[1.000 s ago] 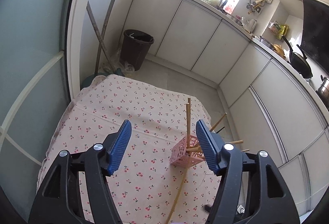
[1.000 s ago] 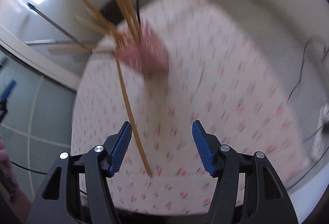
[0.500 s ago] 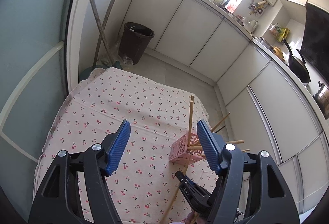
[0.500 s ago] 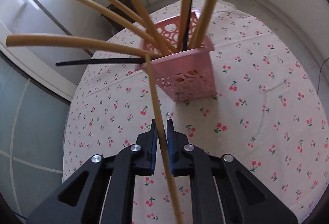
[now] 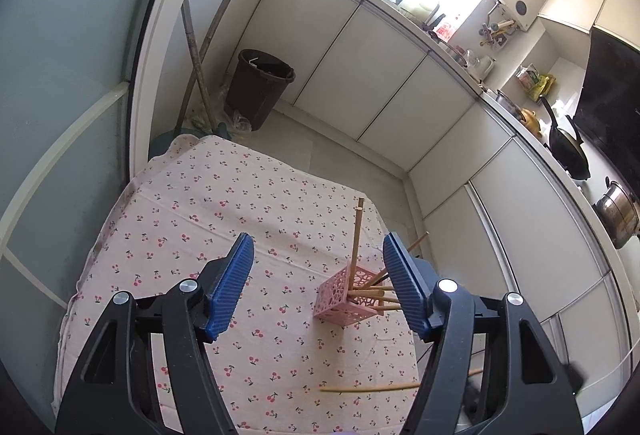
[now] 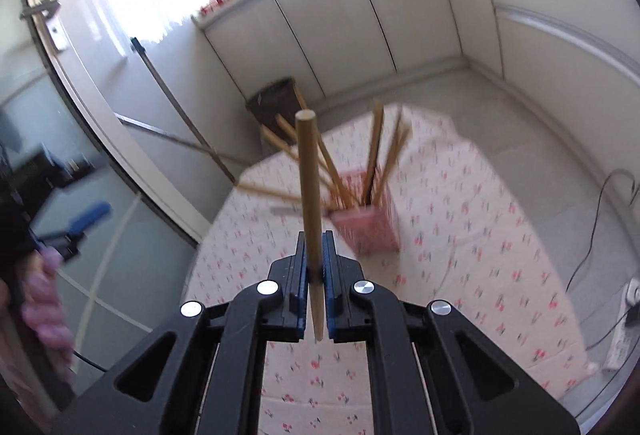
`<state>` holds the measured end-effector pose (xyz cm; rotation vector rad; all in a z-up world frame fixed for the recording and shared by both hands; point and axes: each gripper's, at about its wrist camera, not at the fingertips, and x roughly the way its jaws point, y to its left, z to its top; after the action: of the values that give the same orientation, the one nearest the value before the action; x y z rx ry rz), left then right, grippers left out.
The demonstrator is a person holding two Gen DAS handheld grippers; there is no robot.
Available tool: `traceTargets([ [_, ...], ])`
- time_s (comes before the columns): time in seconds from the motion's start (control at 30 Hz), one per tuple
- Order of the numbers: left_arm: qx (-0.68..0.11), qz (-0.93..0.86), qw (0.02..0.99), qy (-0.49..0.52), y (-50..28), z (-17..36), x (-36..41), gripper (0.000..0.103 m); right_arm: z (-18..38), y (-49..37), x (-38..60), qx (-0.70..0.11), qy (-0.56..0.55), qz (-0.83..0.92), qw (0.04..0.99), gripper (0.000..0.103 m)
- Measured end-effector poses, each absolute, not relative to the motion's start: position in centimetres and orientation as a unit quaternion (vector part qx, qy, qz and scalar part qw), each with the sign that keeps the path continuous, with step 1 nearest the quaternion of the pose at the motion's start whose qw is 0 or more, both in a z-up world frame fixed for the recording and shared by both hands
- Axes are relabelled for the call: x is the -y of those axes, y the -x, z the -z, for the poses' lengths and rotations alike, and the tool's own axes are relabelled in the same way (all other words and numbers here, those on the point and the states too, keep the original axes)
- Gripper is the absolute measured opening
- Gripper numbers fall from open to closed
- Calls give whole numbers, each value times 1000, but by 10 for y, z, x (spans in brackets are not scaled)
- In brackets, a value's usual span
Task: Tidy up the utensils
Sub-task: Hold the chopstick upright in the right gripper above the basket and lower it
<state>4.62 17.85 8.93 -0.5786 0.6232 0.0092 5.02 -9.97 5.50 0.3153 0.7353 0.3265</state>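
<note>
A pink lattice holder (image 5: 347, 296) stands on the cherry-print tablecloth (image 5: 224, 219) near the table's right edge, with several wooden chopsticks leaning out of it; it also shows, blurred, in the right wrist view (image 6: 366, 227). My right gripper (image 6: 314, 255) is shut on a wooden chopstick (image 6: 309, 179), held upright above the table in front of the holder. The same chopstick shows in the left wrist view (image 5: 372, 388), near level above the table's near right part. My left gripper (image 5: 318, 277) is open and empty, high above the table.
A dark waste bin (image 5: 260, 87) and broom handles (image 5: 192, 47) stand on the floor beyond the table. White cabinets (image 5: 384, 83) run along the back and right. A glass door (image 5: 60, 95) is on the left. A cable and power strip (image 6: 624, 315) lie on the floor.
My right gripper closed on the loose chopstick lying beside the holder and lifted it off the cloth, pulling back. The left gripper stayed open and rose slightly.
</note>
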Motion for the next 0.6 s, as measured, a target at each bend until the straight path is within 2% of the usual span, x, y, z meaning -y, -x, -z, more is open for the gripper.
traceTargets([
  [0.13, -306, 0, 910, 278, -50, -87, -176, 64, -112, -70, 101, -297, -133, -145, 934, 7],
  [0.3, -314, 0, 907, 282, -56, -81, -177, 64, -147, -106, 100, -266, -120, -122, 949, 7],
  [0.6, -332, -7, 899, 284, -69, -69, -180, 64, -113, -172, 96, -273, -108, -75, 953, 8],
])
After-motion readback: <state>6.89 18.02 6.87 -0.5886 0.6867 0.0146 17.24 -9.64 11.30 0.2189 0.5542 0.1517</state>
